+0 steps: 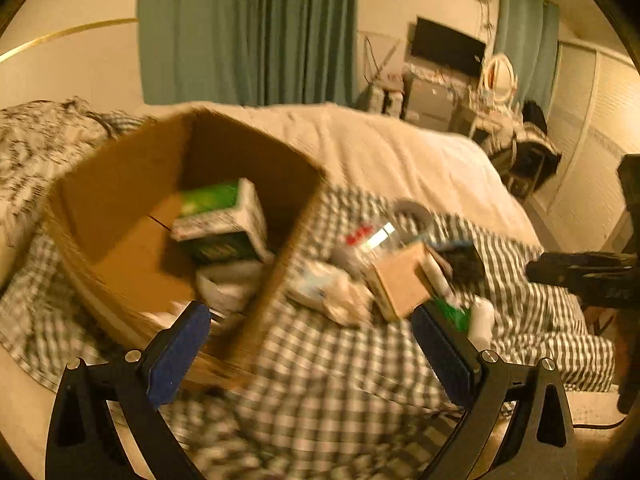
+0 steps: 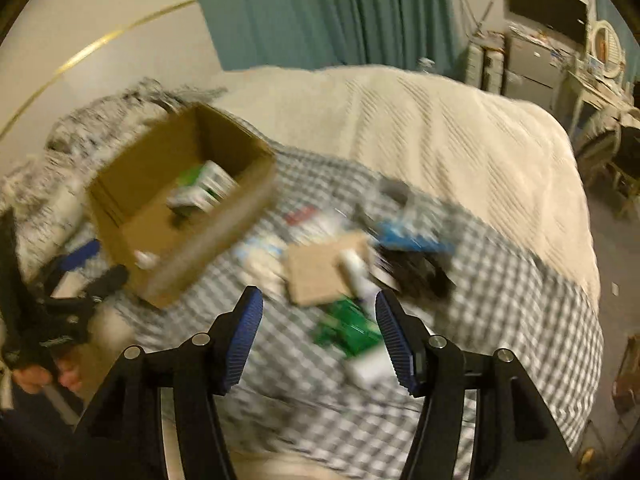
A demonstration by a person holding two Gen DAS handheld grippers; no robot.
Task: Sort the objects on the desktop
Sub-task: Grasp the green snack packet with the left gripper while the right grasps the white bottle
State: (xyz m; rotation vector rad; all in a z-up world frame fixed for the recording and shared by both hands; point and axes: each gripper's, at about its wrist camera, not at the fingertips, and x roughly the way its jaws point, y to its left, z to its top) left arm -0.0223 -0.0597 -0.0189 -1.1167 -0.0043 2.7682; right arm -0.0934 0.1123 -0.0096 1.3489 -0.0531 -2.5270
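Both grippers spread, empty, above the bed clutter.
Left gripper (image 1: pixel 310 354), right gripper (image 2: pixel 318 340); green packet (image 2: pixel 348 326) lies near, right of the box (image 2: pixel 208 236): probably light, crushable; pinch its edges.

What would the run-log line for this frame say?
left gripper: open, empty | right gripper: open, empty | cardboard box: holds green-white carton | loose items: on checkered cloth | frames blurred

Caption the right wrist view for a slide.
Open right gripper above a green packet on the checked cloth, beside a cardboard box holding a green-and-white carton.
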